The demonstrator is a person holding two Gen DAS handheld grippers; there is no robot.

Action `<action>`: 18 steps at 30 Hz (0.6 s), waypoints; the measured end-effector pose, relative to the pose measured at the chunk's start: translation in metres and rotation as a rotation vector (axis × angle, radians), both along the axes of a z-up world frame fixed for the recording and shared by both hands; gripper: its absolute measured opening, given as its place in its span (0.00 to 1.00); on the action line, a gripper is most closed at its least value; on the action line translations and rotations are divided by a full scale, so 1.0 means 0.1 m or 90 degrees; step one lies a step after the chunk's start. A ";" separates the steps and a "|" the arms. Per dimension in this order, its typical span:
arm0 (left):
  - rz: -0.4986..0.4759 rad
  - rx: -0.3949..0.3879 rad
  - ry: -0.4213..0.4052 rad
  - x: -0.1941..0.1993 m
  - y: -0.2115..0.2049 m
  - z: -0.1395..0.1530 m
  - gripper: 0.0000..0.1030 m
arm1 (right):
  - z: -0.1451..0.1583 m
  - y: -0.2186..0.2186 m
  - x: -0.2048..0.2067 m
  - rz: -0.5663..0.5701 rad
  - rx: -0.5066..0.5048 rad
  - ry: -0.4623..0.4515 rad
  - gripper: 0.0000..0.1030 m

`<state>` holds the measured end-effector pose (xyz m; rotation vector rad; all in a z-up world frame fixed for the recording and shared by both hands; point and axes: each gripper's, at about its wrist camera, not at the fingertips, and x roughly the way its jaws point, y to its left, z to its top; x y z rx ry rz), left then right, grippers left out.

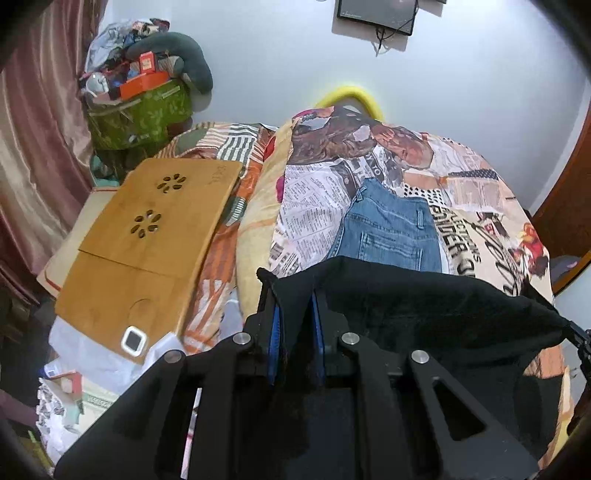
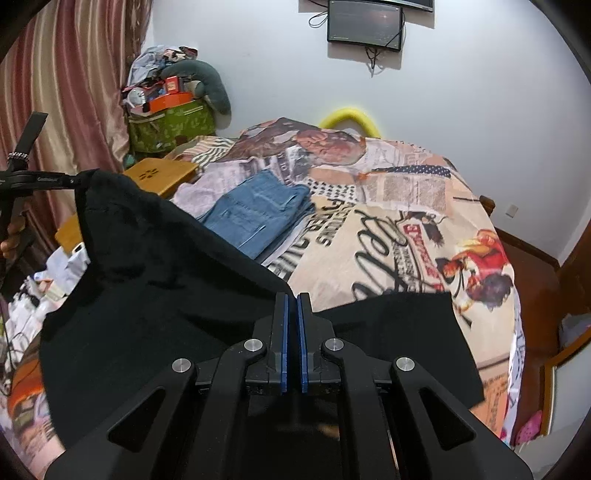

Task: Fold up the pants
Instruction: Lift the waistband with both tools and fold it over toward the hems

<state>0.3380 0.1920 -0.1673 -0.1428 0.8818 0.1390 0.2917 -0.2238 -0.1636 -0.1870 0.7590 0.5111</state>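
Left gripper point(image 1: 295, 325) and right gripper point(image 2: 292, 332) both point forward over the bed point(image 2: 424, 236), each clamped on the black pants point(image 2: 155, 280), stretched between them above the near edge. Folded jeans point(image 2: 255, 214) lie mid-bed.

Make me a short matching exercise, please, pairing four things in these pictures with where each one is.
Things:
1. black pants
2. blue jeans
3. wooden tray
4. screen

Places:
A. mounted on the wall
B. lying folded on the bed, beyond the grippers
C. held up between both grippers
D. at the bed's left edge, near the curtain

Pairs: 1-C, 2-B, 3-D, 4-A
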 end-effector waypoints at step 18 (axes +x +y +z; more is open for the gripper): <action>0.000 -0.002 0.056 -1.31 0.11 -0.39 0.15 | -0.31 0.02 -1.02 0.018 0.017 0.083 0.03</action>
